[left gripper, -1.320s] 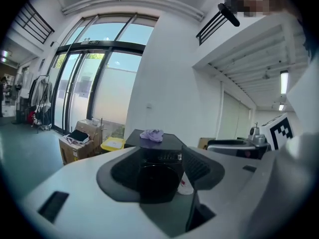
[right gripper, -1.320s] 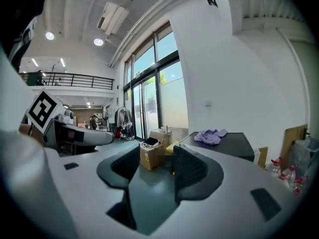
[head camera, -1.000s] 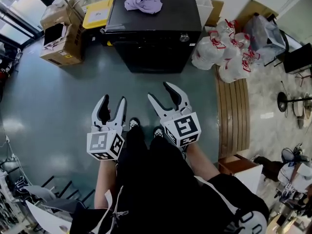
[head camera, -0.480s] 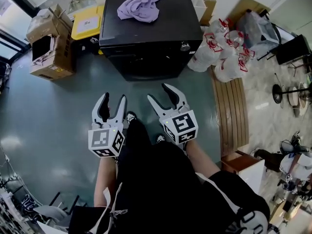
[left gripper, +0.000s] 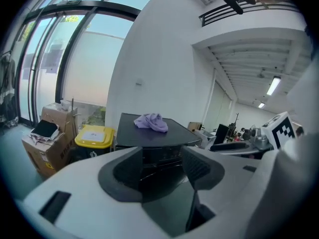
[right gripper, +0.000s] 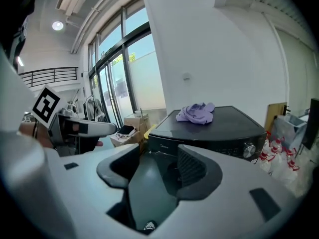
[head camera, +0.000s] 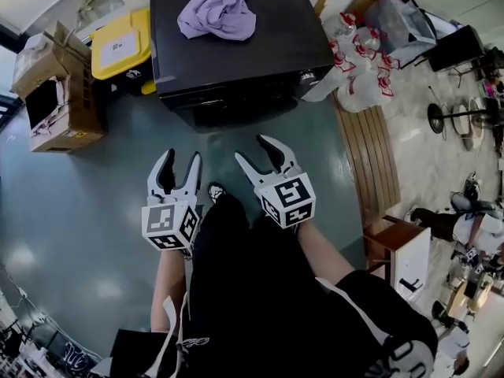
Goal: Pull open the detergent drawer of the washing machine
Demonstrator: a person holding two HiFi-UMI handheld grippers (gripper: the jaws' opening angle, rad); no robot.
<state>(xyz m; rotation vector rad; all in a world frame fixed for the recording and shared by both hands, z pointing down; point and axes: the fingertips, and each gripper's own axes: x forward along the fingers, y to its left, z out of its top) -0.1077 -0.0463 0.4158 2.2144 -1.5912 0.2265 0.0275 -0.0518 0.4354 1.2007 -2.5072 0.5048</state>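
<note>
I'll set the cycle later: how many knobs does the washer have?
1: the knob at the right end of the washer's front panel. Part of that panel is covered, so another may be hidden.

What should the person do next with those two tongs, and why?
Probably step closer to the black box-shaped washing machine and reach the left tongs toward its front panel's left end, where detergent drawers usually sit. Both left and right tongs are open, empty and well short of the machine.
</note>
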